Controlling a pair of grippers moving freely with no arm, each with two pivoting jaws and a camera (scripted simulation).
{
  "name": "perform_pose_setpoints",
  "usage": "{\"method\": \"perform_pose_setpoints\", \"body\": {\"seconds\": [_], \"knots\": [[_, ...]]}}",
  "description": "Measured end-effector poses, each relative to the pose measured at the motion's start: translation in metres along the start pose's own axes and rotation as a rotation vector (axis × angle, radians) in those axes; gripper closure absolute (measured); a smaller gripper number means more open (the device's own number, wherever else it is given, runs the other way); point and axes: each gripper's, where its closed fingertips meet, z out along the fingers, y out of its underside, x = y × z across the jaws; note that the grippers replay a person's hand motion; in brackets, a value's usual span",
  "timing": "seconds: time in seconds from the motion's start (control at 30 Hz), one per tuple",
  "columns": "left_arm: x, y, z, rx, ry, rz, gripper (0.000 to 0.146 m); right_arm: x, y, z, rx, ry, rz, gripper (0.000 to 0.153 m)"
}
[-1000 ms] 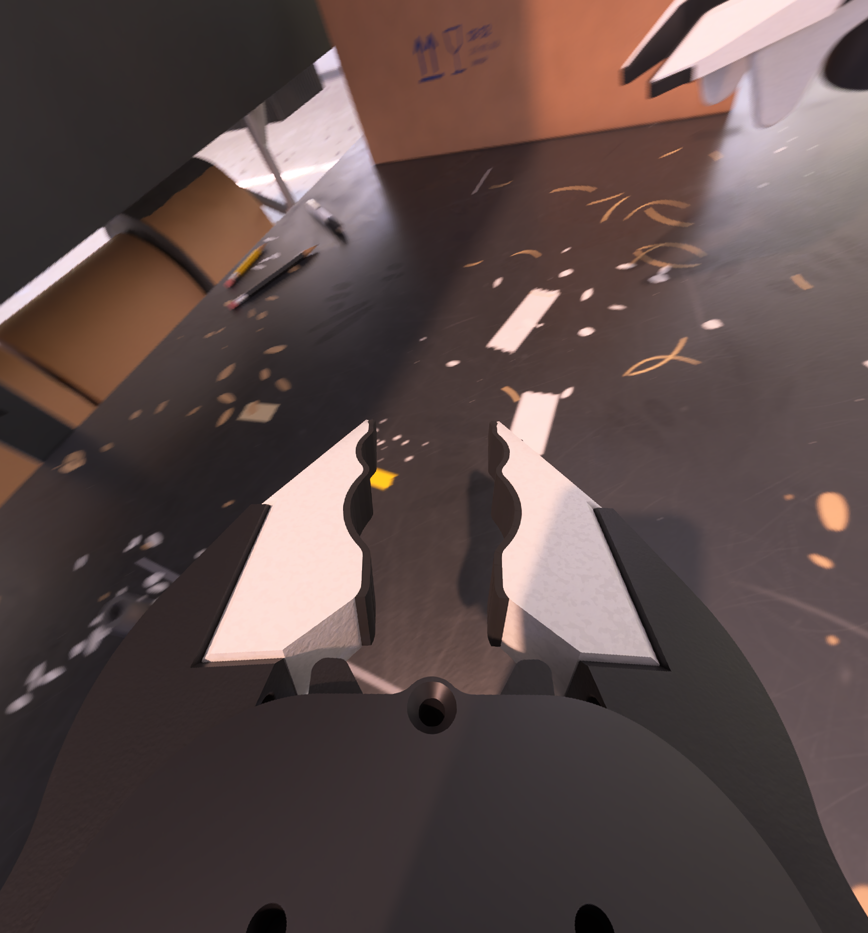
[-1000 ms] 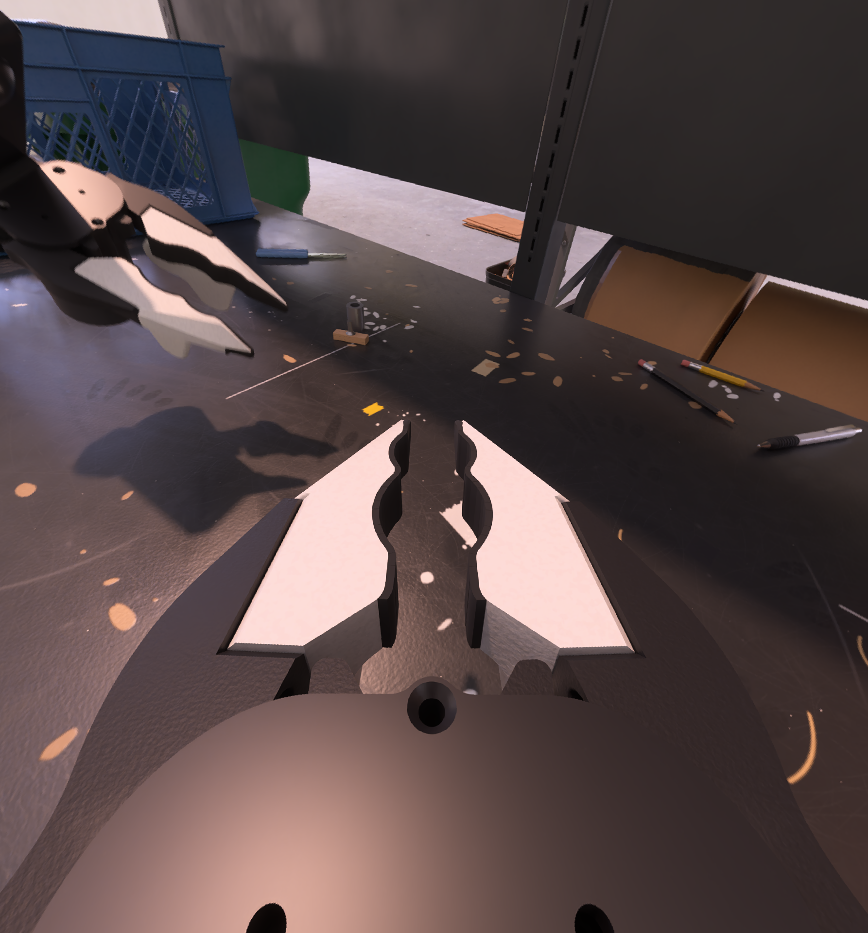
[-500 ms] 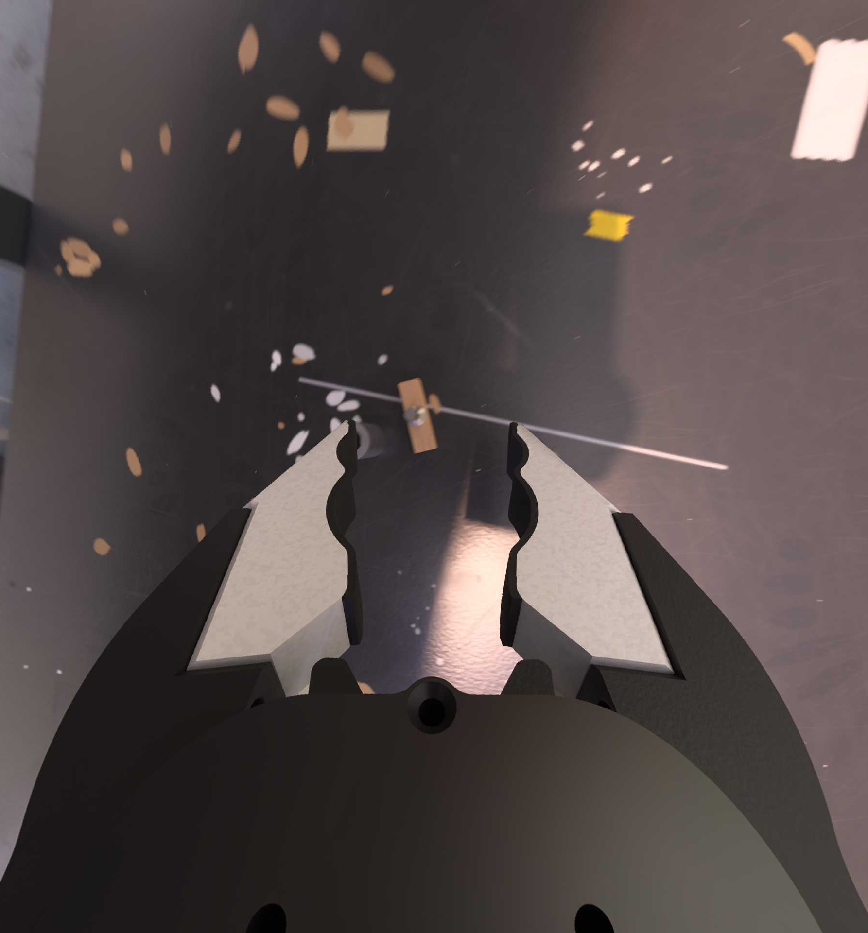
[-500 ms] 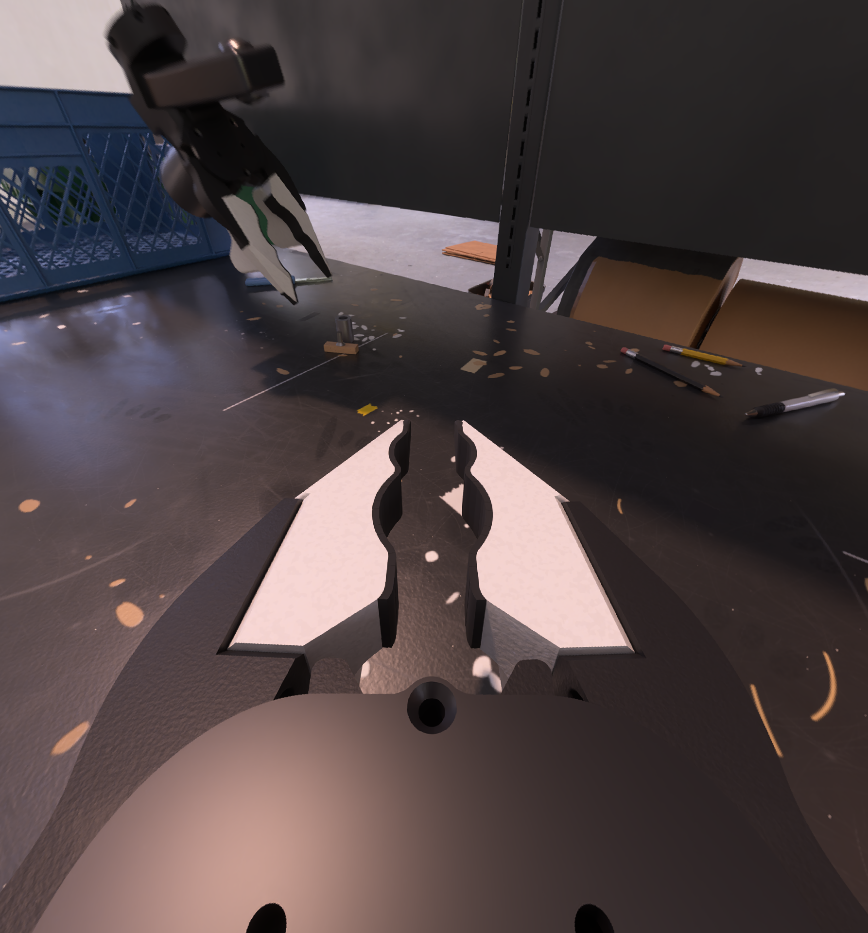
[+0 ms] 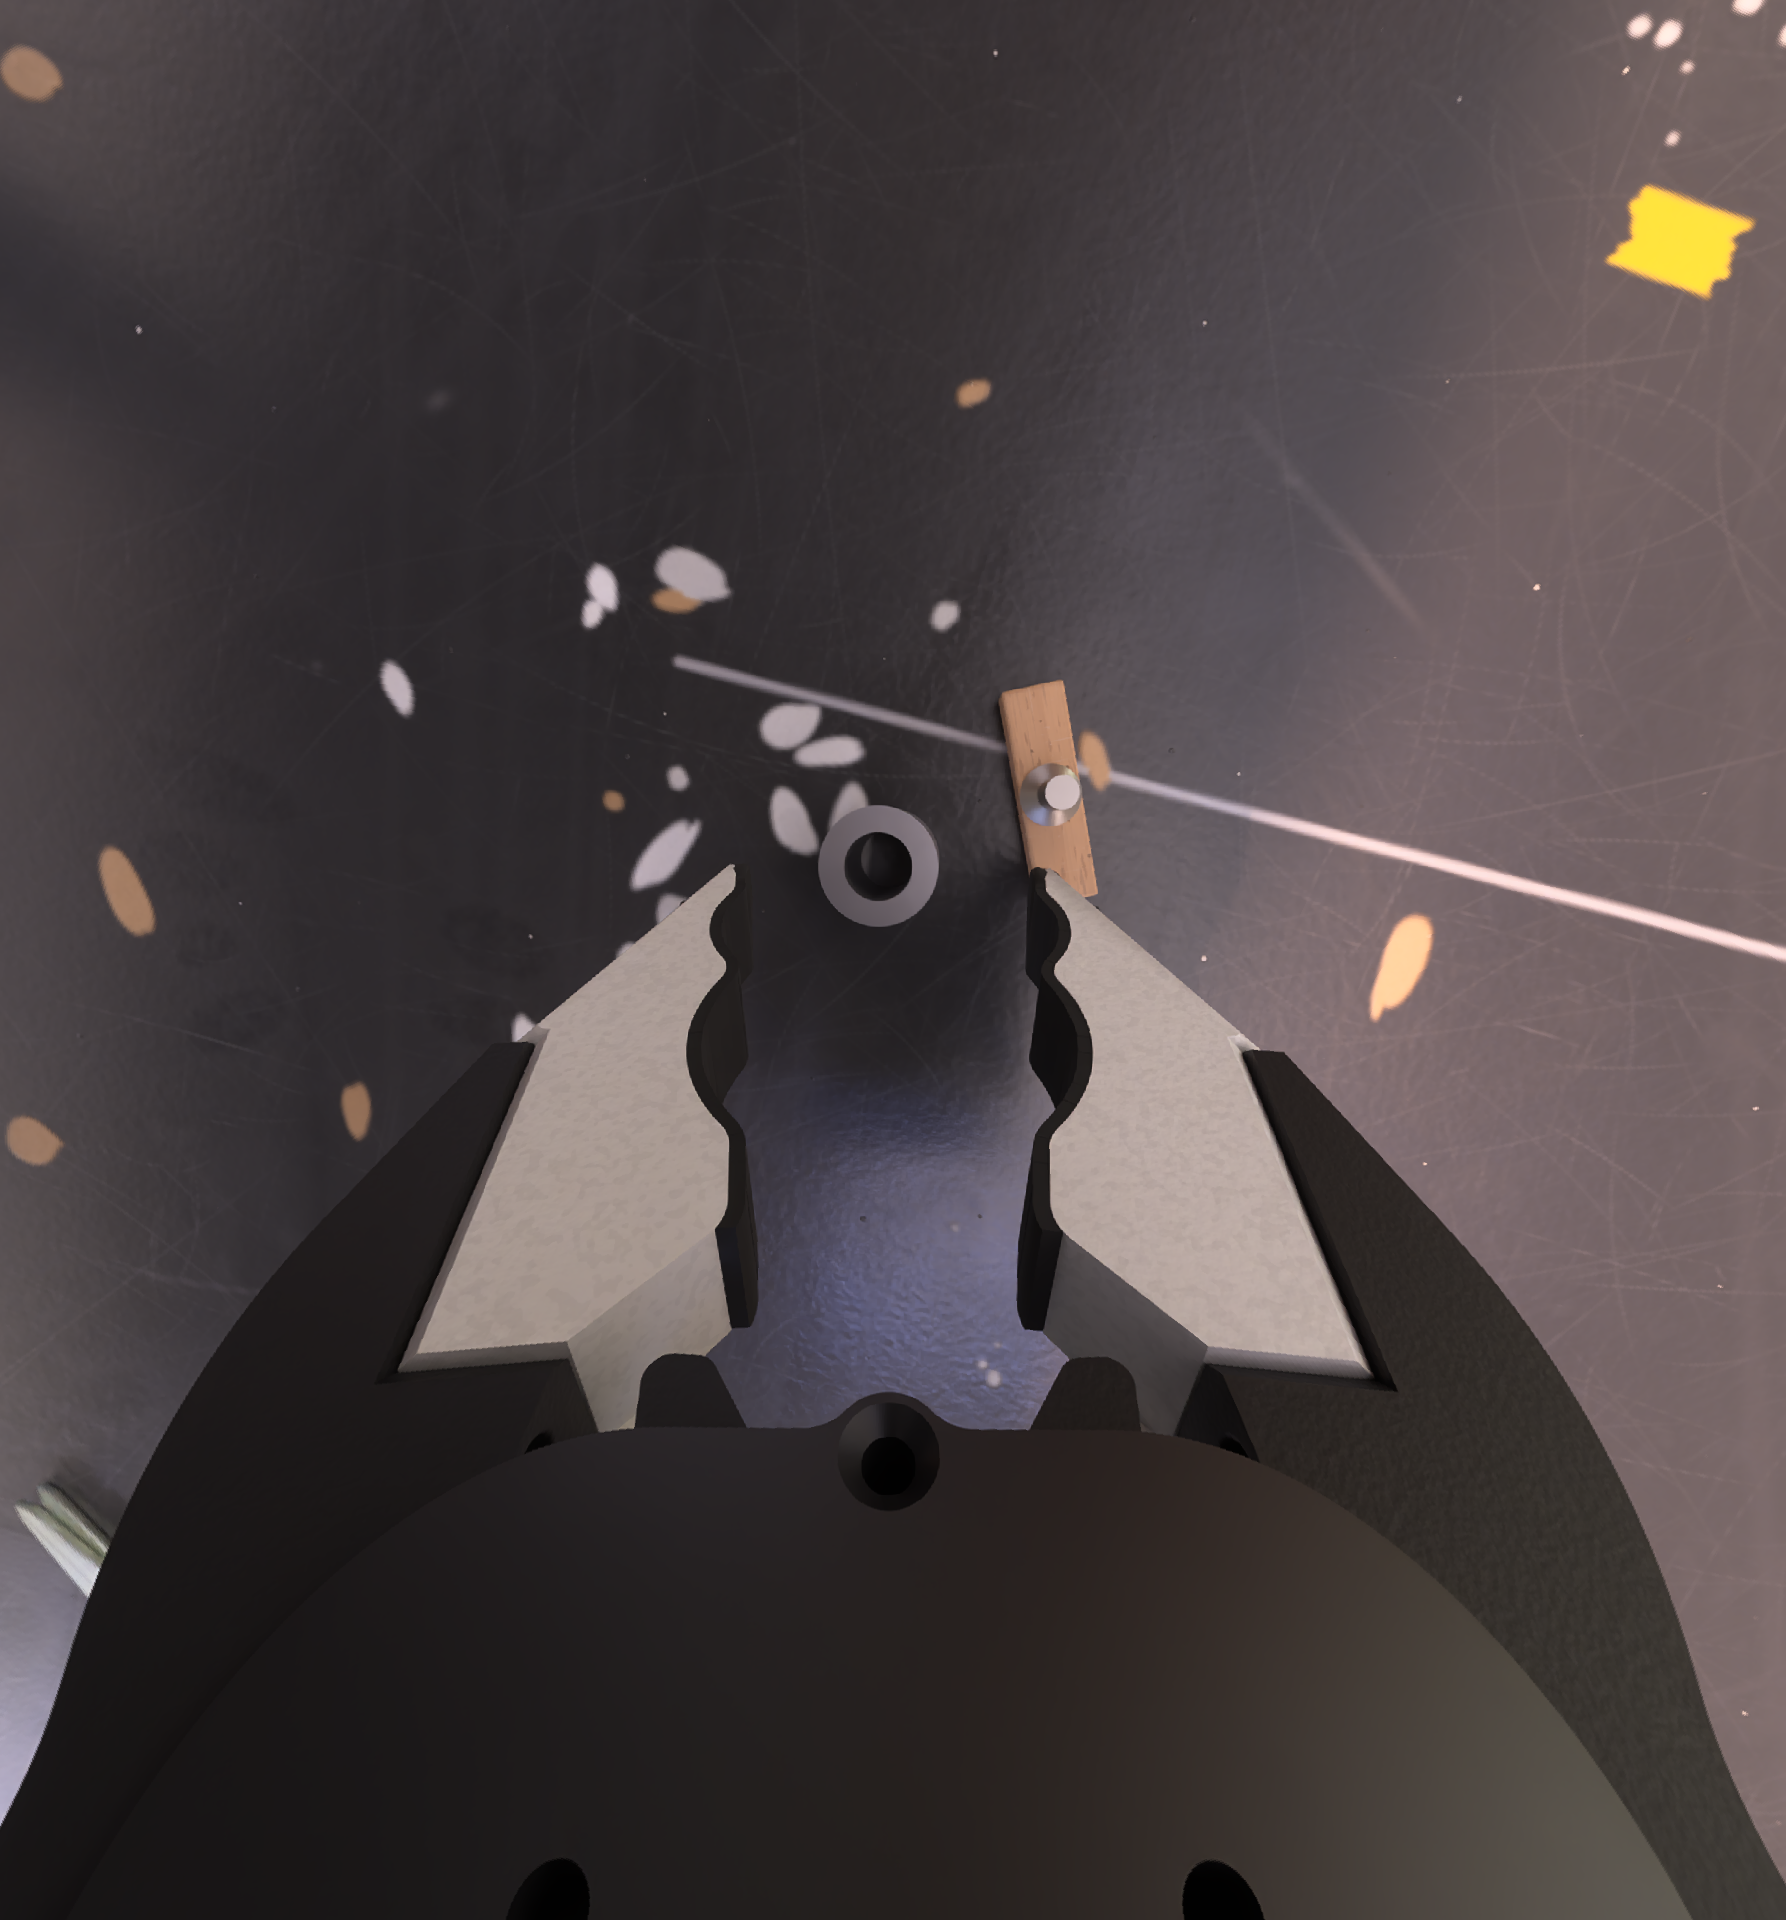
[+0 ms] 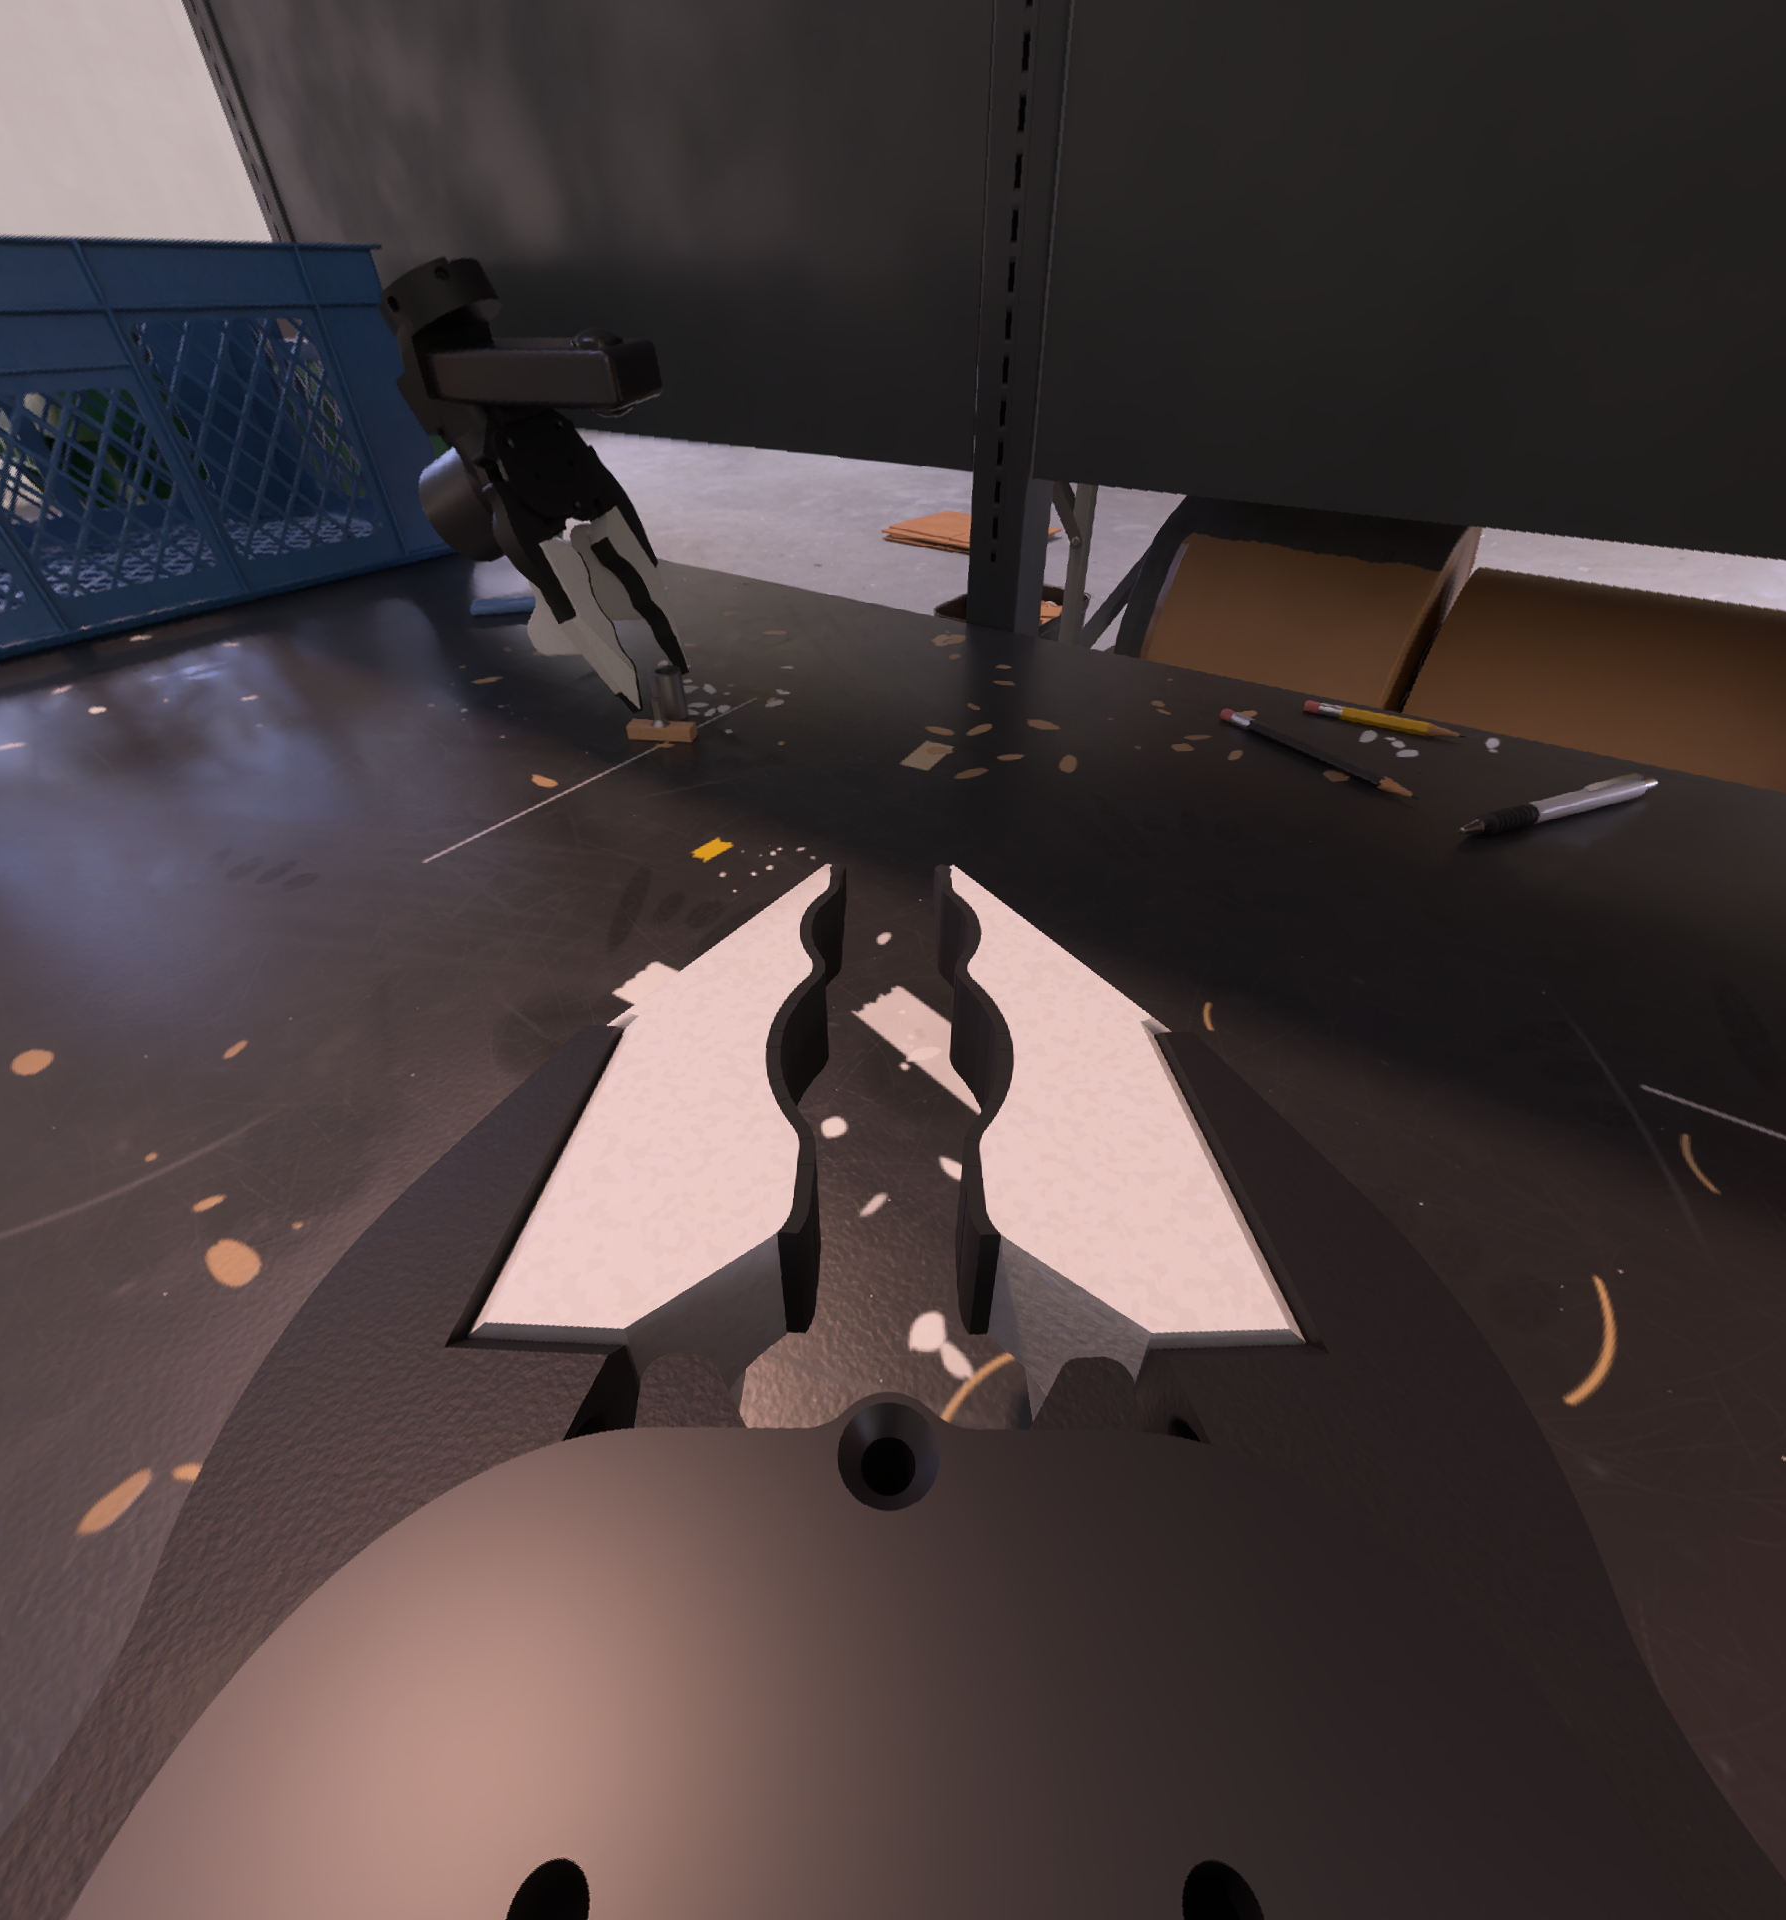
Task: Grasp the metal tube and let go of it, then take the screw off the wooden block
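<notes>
At frame centre, the left gripper (image 5: 881, 894) hangs spread and empty above the upright metal tube (image 5: 877, 865); the right gripper (image 6: 889, 883) is likewise parted, empty.

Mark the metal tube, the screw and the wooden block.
metal tube (image 5: 877, 864), left wrist view, on its ring-shaped top rim.
screw (image 5: 1059, 794), left wrist view, on its round head.
wooden block (image 5: 1036, 717), left wrist view, on its bare upper end.

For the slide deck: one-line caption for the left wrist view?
Open left gripper poised above upright metal tube, beside the wooden block carrying the screw.
</notes>
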Motion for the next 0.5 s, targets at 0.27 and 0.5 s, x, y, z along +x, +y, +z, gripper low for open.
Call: {"method": "perform_pose_setpoints", "body": {"seconds": [0.27,0.5], "knots": [[-0.002,-0.002,0.002,-0.009,-0.001,0.010,0.124,0.023,-0.035,-0.041,0.078,0.117,-0.121,0.136],[-0.001,0.000,0.001,-0.010,0.003,0.004,0.124,0.049,-0.061,-0.098,0.241,0.257,-0.026,0.139]]}}
